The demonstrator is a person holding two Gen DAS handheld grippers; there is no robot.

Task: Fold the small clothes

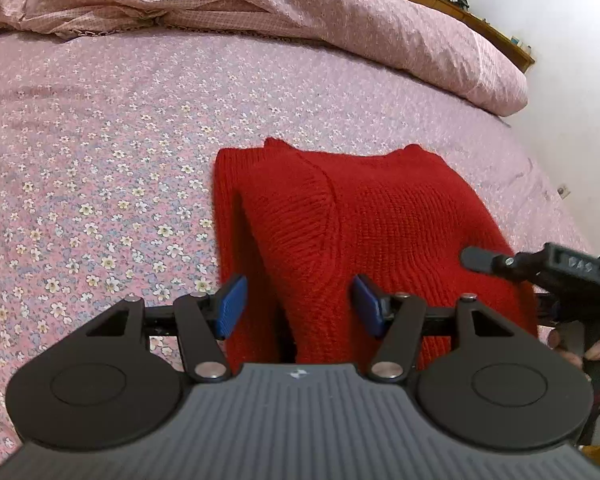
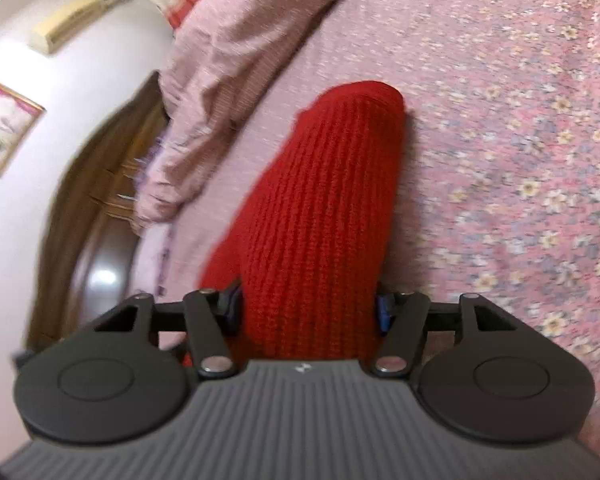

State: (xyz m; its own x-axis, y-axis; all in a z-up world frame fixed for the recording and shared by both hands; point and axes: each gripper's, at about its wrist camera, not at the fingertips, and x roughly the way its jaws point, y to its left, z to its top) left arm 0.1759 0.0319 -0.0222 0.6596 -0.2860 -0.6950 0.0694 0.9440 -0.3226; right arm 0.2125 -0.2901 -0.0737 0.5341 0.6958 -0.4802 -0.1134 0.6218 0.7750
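While no lettering reads clearly, I see my left gripper [image 1: 300, 306] spread wide around the red sweater [image 1: 356, 232] on the bedspread [image 1: 100, 184] (floral); my right gripper [image 2: 310, 308] straddles it, wide.

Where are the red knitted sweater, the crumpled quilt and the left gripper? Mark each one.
red knitted sweater [image 1: 380, 216]: left wrist view, on its knit front.
crumpled quilt [image 1: 340, 20]: left wrist view, on its upper folds.
left gripper [image 1: 300, 308]: left wrist view, midway between its blue pads.

My left cam: low, close, facing the quilt [image 1: 340, 12] | my right cam: rolled sideways, close | shared: sweater [image 1: 380, 216] [image 2: 320, 208], bed [image 1: 100, 152] [image 2: 500, 120]
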